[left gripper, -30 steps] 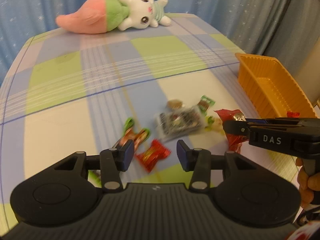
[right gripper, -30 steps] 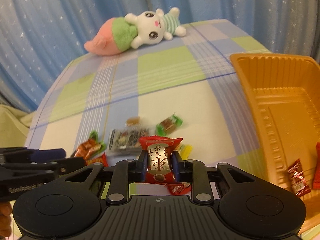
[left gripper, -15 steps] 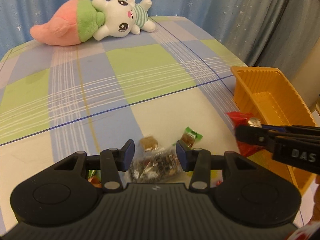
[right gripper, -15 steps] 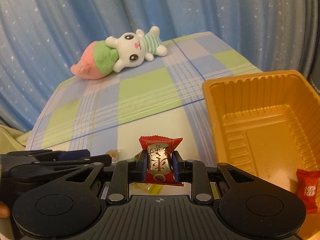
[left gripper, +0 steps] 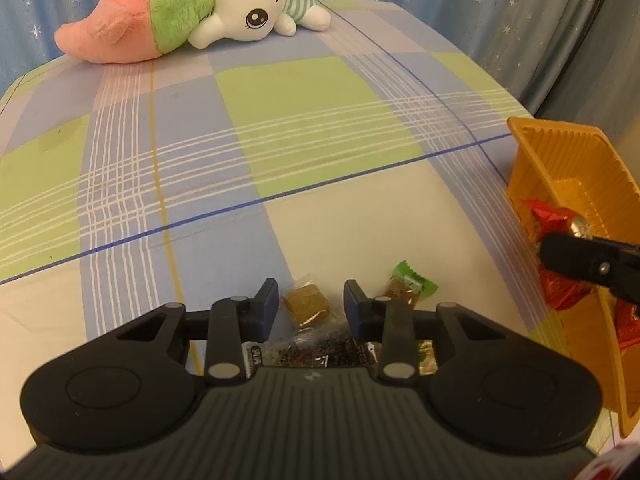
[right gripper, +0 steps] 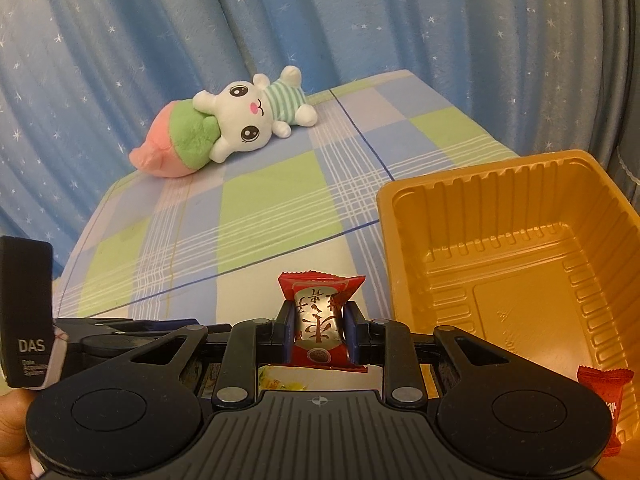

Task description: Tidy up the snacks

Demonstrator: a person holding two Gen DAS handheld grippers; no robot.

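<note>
Jaws of the right gripper (right gripper: 318, 334) pinch a red snack packet (right gripper: 319, 322), carried over from the pile to just beside the orange tray (right gripper: 500, 216), so a drop looks close. 1 red packet (right gripper: 606, 390) lies inside. The left gripper (left gripper: 307, 302), spread apart, has advanced over a brown candy (left gripper: 307, 309); its body hides other snacks.

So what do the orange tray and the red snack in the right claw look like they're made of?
Orange tray: thin moulded plastic, semi-glossy, judging by the ribbed walls and light glare. Red snack packet in the right claw: probably crinkly plastic film with a shiny silver printed panel and serrated sealed ends.
</note>
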